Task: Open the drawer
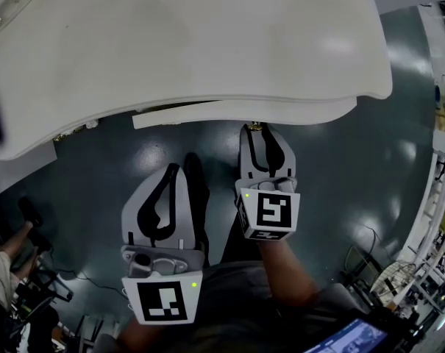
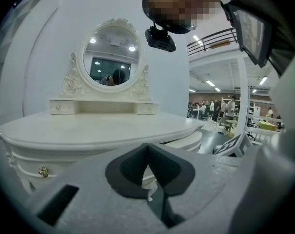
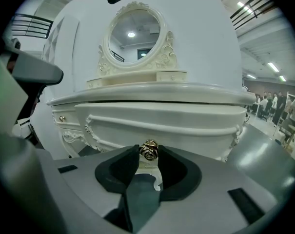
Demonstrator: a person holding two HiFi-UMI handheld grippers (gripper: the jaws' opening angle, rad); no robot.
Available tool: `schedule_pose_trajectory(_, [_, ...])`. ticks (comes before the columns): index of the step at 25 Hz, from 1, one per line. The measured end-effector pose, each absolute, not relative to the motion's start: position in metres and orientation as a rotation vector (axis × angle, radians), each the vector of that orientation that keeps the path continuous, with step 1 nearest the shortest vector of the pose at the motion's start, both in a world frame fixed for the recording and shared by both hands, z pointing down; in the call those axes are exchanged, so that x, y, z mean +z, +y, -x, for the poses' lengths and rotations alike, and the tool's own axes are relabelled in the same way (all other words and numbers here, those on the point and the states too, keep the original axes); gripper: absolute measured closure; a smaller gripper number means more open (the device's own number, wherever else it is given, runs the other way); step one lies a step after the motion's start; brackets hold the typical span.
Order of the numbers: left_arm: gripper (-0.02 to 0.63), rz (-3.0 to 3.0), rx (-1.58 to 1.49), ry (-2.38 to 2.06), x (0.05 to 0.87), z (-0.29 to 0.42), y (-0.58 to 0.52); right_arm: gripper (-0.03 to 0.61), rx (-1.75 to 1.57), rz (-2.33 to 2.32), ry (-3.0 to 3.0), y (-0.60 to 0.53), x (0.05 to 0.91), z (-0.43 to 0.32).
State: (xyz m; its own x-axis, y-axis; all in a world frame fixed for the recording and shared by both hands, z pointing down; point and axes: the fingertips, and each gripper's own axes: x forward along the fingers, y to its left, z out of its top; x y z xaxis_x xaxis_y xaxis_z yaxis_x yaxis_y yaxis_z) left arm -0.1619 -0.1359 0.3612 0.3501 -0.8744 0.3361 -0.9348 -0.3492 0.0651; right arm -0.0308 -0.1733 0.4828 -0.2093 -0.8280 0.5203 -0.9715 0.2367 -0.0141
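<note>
A white dressing table [image 1: 193, 43] with an oval mirror [image 3: 135, 30] fills the upper part of the head view. Its wide centre drawer [image 3: 157, 126] stands a little way out from under the top [image 1: 244, 113]. My right gripper [image 3: 149, 152] is shut on the drawer's gold knob [image 3: 149, 149], which sits between the dark pads; in the head view it reaches up to the drawer front [image 1: 260, 129]. My left gripper [image 1: 184, 169] hangs lower and to the left over the floor, jaws shut with nothing between them [image 2: 147, 147].
A small gold knob [image 3: 62, 118] marks a side drawer on the table's left end. The floor [image 1: 354, 160] is dark green. Cables and gear lie at the lower left [image 1: 31, 271], shelving stands along the right edge [image 1: 443, 123]. People stand far off [image 2: 220, 108].
</note>
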Motion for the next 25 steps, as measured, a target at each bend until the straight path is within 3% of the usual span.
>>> schedule_pose_trajectory(25, [0.598,-2.484,0.318,-1.534,0.342,0.14,-0.092,0.456,0.502,-1.676,-2.09,-0.115,0.482,0.024])
